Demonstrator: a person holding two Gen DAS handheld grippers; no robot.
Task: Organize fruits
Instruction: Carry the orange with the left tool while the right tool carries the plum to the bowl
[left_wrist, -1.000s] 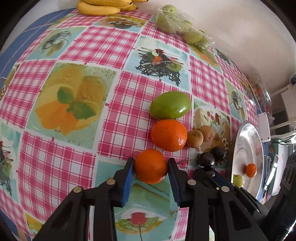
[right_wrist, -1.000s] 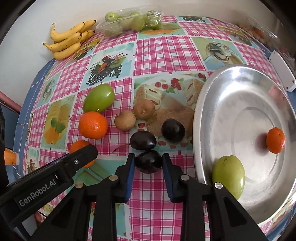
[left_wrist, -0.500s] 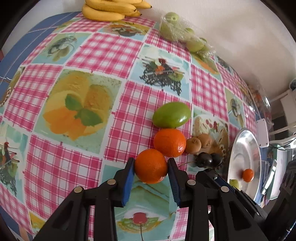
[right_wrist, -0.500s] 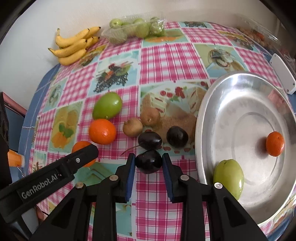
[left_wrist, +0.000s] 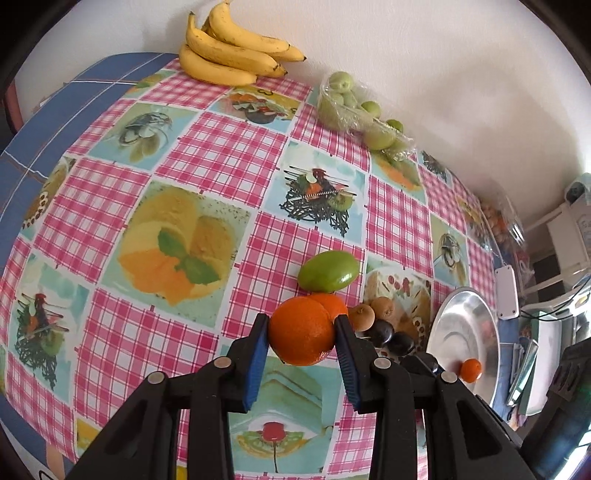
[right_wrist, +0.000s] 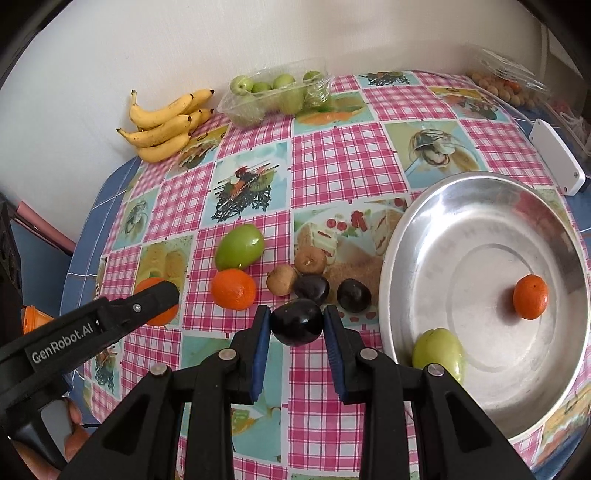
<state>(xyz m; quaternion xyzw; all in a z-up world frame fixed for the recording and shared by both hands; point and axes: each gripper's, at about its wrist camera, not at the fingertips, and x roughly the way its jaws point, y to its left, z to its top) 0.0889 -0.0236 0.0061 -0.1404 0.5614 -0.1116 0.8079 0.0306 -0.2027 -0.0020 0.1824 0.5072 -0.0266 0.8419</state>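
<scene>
Right wrist view: right gripper (right_wrist: 297, 326) clamps a dark round plum (right_wrist: 296, 322), left gripper (left_wrist: 301, 338) a round orange (left_wrist: 301, 331) — carry both level to the silver metal tray (right_wrist: 406, 236), releasing low.

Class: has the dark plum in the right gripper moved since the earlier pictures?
Yes. The dark plum has risen off the tablecloth, now overlapping another plum behind it.

We read only one piece of writing — "GenRobot.AI", in pale letters along the black side of the left gripper (right_wrist: 157, 301), as we see it from the right wrist camera. The checked tablecloth (right_wrist: 332, 155) carries printed pictures of food, but we find no words on them. The white box (right_wrist: 557, 162) at the table's edge shows no label we can make out — too small to tell.
</scene>
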